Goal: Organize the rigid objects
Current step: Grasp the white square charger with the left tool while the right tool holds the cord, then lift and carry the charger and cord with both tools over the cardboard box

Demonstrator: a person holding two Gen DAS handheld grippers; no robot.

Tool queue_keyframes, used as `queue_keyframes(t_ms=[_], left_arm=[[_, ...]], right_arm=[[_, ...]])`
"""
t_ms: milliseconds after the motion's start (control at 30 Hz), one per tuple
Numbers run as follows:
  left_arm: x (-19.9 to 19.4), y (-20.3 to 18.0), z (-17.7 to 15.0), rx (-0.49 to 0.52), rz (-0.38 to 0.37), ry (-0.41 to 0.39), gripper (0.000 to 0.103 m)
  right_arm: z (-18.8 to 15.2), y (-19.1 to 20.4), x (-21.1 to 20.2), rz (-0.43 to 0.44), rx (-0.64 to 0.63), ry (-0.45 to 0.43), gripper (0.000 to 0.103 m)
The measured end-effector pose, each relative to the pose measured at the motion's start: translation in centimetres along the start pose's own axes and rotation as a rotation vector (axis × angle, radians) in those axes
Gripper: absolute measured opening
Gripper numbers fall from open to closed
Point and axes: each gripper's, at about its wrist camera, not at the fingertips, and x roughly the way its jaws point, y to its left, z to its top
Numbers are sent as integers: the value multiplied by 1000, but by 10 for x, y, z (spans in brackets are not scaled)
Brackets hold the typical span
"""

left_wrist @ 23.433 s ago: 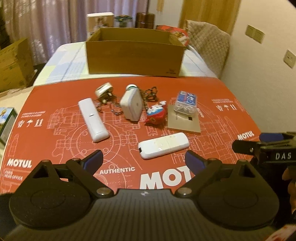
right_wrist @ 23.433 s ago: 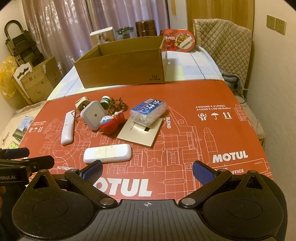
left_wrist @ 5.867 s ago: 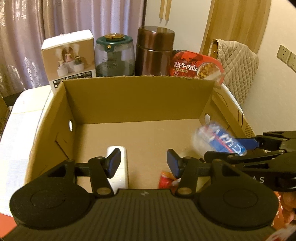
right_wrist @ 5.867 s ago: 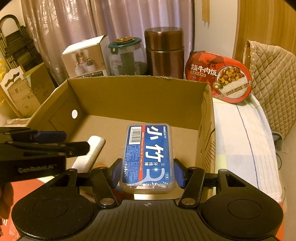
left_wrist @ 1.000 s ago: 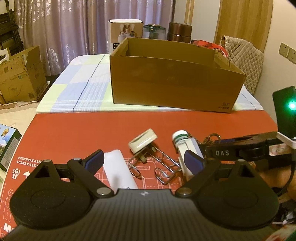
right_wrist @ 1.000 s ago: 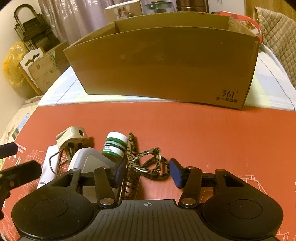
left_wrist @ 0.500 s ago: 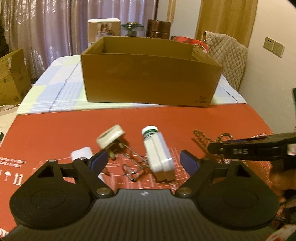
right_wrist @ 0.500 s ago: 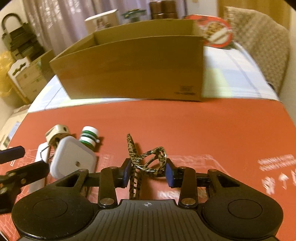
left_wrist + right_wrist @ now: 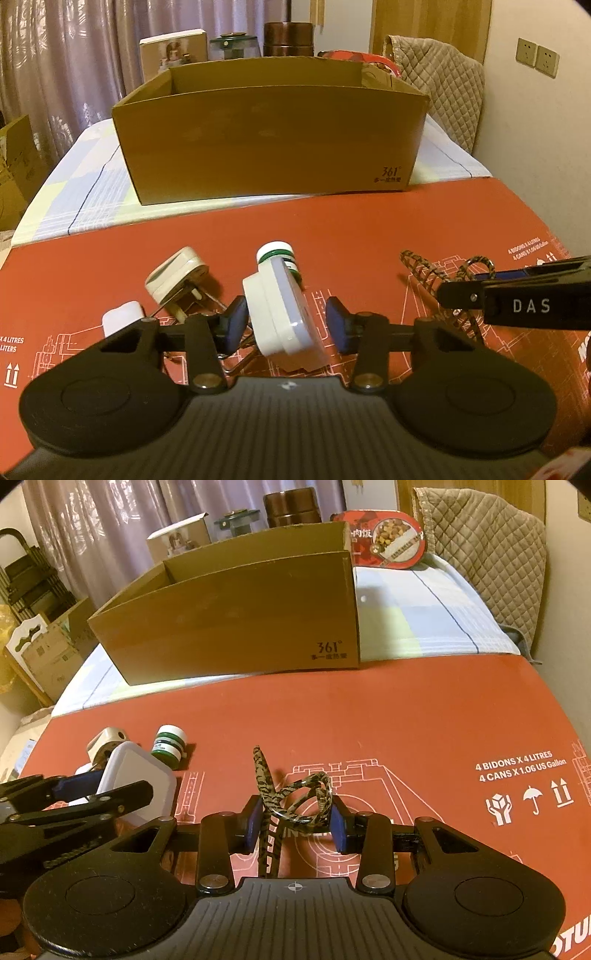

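Grippers at work on a red printed mat (image 9: 406, 709): the right gripper (image 9: 294, 823) pinches a leopard-print plastic hair clip (image 9: 295, 797); the left gripper (image 9: 286, 326), jaws spread, straddles a tilted white square plastic adapter (image 9: 284, 314) before a brown cardboard box (image 9: 269, 140).

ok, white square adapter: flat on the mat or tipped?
Tipped: adapter stands on edge between the left tongs, leaning against the green-capped bottle.
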Motion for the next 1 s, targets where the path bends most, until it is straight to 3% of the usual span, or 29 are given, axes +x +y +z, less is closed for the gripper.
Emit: queue_keyframes(t_ms=[167,233,400,1000], left_arm=[[7,-4,-1,2,-5,16,39],[9,-7,-1,3,-3,20,32],[6,-9,2,2,-16,23,27],[-51,4,29,-62,-37,-17,27]], right_arm=[[-1,0,2,6,5,3,35],[-1,-1,2,6,6,2,35],[0,0,1,5,7,-5,35],[12,12,-41,28,-25,-95,35]])
